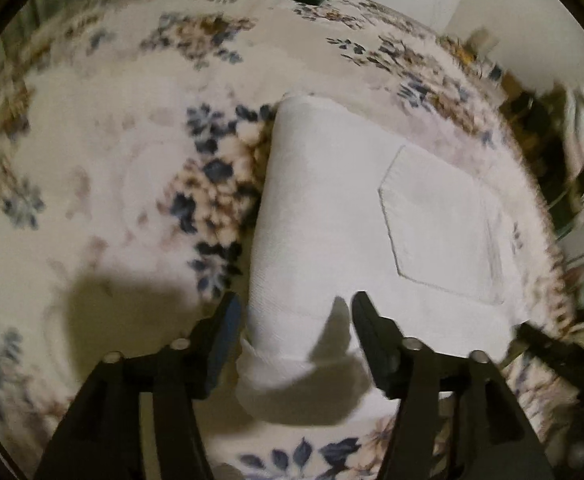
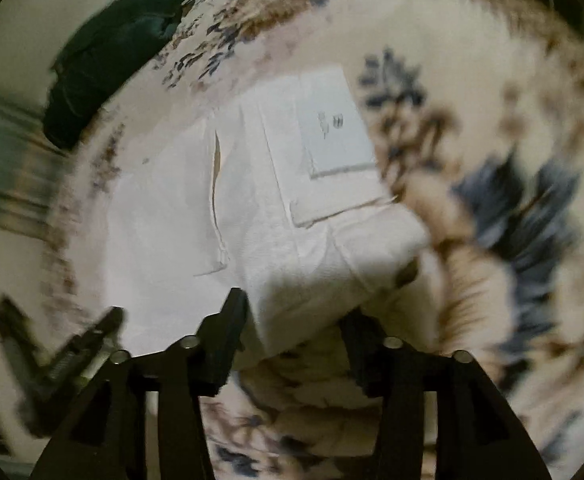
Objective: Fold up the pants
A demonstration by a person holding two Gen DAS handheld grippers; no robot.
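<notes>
Black fingers of the left gripper (image 1: 292, 320) stand wide apart with nothing held, straddling the near end of the white pants (image 1: 355, 216); whether the pads touch the cloth is hard to tell through the blur. Likewise the right gripper (image 2: 293, 320) is spread wide and empty, its fingers either side of a folded corner of the same pants (image 2: 252, 200). Beyond the claws, the pants lie as a compact, layered bundle near the edge of the floral blanket (image 1: 92, 152), a back pocket (image 1: 439, 220) facing up in the left view and a label patch (image 2: 335, 128) showing in the right view. A dark green cloth (image 2: 108, 64) sits at the blanket's far edge, well apart from the pants. Judging by the stacked layers and tidy outline, the folding looks mostly done; what seems left is at most a final fold or a smoothing of the bundle.
</notes>
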